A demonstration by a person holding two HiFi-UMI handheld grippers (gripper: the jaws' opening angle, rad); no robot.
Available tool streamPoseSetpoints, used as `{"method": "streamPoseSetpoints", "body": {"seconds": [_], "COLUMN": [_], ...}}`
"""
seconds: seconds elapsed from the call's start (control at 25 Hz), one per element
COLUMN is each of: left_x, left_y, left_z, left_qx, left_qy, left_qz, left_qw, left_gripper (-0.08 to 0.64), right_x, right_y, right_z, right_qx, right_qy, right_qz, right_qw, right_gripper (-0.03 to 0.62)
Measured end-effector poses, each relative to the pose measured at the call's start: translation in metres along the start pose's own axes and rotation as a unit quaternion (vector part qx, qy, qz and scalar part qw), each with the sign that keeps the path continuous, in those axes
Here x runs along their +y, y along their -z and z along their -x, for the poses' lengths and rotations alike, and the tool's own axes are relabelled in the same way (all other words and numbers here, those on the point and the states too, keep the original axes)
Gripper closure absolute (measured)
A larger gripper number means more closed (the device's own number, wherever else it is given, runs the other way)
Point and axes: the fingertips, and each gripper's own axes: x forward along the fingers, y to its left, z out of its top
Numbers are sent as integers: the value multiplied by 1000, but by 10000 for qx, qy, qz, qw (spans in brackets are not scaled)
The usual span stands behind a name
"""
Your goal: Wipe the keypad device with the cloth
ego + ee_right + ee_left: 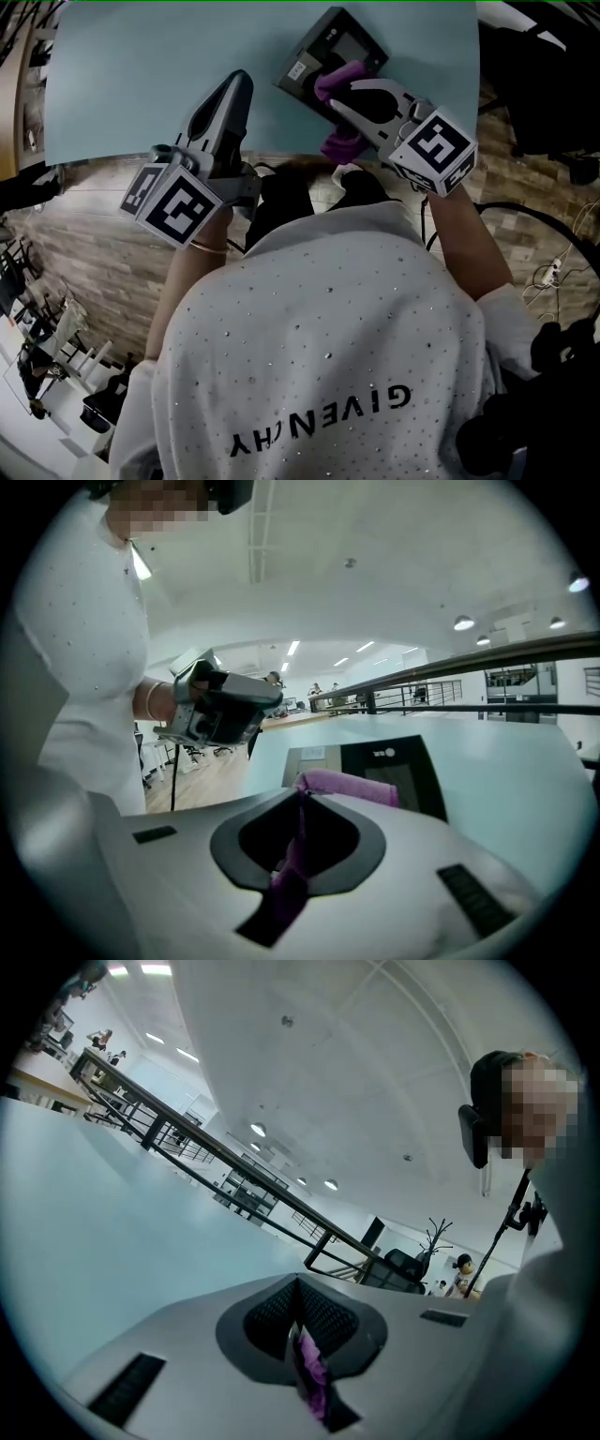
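right claw point(299, 797) pinches cloth point(356, 787); cloth hides part of keypad device point(405, 761)

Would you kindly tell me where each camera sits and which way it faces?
Head view: on the head, steeply down; shoulders, left tongs, right tongs.
Left gripper view: on left tongs, tilted up at ceiling; purple scrap pinched, head right.
Right gripper view: on right tongs, facing keypad device; cloth clamped, torso left.
Shared: head and right views show device, cloth.

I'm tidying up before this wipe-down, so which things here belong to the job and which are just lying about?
Job: keypad device, purple cloth, right tongs shut on that cloth.
Lying about: left tongs shut on a purple scrap, floor cables.
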Motion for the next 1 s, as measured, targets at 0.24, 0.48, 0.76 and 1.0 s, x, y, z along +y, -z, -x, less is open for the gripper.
{"method": "streamPoseSetpoints", "body": {"seconds": [0.24,0.48,0.76,1.0], "left_x": [0,2,4,8], "left_y": [1,0,0,-1], "left_z": [1,0,-2,-4], "left_qx": [13,42,91,93], "left_qy": [8,-12,-35,-77], "left_qz": [9,8,18,18], "left_qw": [10000,10000,10000,9999], "left_gripper": [560,560,560,560], "right_x": [-30,-54,-81,-103], "right_y": [5,5,2,6], "right_z": [4,11,17,22], "right_qx": [88,34,-49,-135], "right_qy": [551,954,1279,1533], "right_qz": [11,-248,-569,-969], "right_qw": [9984,9951,9901,9833], "right_gripper": [571,571,570,569]}}
